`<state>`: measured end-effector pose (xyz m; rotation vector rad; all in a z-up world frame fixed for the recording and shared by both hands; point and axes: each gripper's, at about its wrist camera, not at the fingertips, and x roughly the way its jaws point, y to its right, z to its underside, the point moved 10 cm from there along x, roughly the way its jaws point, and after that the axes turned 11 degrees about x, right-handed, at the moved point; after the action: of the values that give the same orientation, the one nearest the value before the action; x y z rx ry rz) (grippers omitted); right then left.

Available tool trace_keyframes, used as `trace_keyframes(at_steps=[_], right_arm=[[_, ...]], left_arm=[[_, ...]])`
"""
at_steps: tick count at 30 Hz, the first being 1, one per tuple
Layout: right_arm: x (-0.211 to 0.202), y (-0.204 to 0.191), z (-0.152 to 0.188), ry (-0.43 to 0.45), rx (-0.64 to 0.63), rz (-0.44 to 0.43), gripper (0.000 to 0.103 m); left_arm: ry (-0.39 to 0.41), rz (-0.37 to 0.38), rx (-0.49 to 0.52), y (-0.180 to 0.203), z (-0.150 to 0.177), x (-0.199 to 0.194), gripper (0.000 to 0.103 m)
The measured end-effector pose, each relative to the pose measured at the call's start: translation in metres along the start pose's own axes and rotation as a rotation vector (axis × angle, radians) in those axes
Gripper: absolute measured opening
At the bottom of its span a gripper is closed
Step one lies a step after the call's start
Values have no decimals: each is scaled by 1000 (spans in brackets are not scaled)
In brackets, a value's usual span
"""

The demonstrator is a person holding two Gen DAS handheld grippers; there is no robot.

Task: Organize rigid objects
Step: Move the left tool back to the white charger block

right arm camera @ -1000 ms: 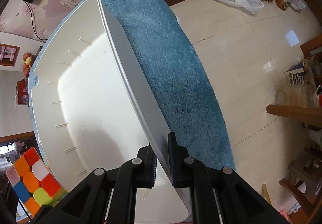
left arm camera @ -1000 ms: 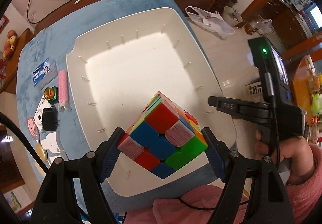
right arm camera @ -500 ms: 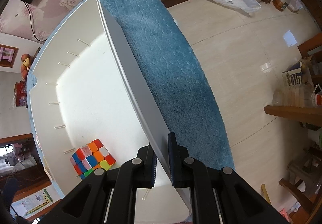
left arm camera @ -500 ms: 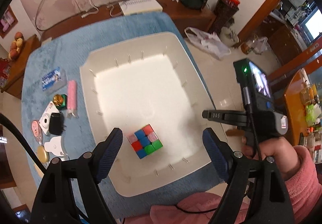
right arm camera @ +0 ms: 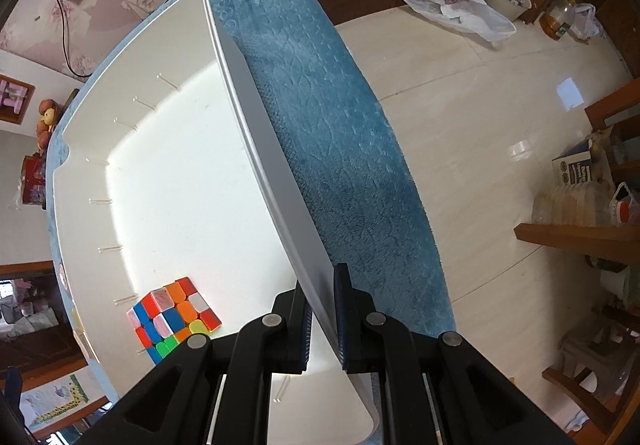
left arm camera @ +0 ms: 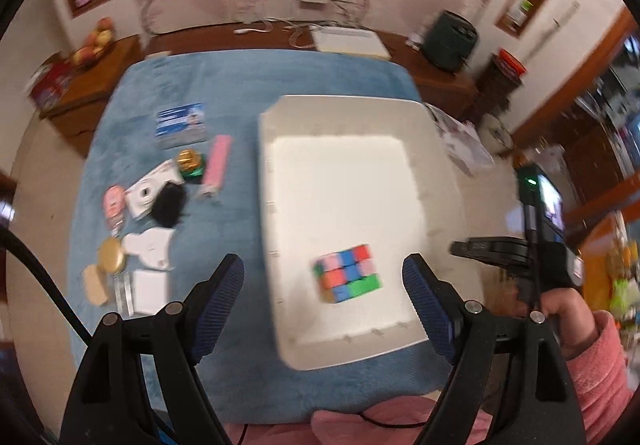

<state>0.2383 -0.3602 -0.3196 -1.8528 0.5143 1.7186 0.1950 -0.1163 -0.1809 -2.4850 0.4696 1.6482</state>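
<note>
On blue cloth (left arm camera: 224,93), white bin (left arm camera: 280,229).

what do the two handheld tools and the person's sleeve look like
Both tools, left and right, have black angular frames, silver rivets and ribbed blue pads. A black cable trails from the left one. The sleeve is fuzzy pink.
</note>
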Motion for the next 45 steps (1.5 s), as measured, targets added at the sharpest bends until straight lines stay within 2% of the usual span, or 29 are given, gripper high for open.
trace_keyframes(at_steps=[6, 13, 20, 27, 28, 34, 40, 45], right_arm=[[-2, -2, 3, 5, -12, 16, 10], [-4, -2, 4, 11, -19, 36, 10], [-4, -2, 4, 19, -12, 61, 11], [-6, -1, 4, 30, 12, 91, 12], [-6, -1, 4, 32, 14, 96, 12], [-5, -2, 5, 26, 39, 124, 13], [-4, -3, 3, 20, 74, 139, 14], [-1, -1, 0, 20, 97, 150, 15]], left_arm=[[-1, -85, -94, -49, 23, -6, 84], [-58, -151, -185, -101, 54, 2, 84], [-129, -159, -273, -139, 81, 17, 84], [-277, -166, -279, -161, 104, 48, 85], [-358, -211, -297, -167, 114, 51, 86], [-476, -203, -278, -182, 132, 81, 87], [-552, -198, -269, -197, 145, 101, 87], [-580, -178, -275, -206, 149, 112, 87]])
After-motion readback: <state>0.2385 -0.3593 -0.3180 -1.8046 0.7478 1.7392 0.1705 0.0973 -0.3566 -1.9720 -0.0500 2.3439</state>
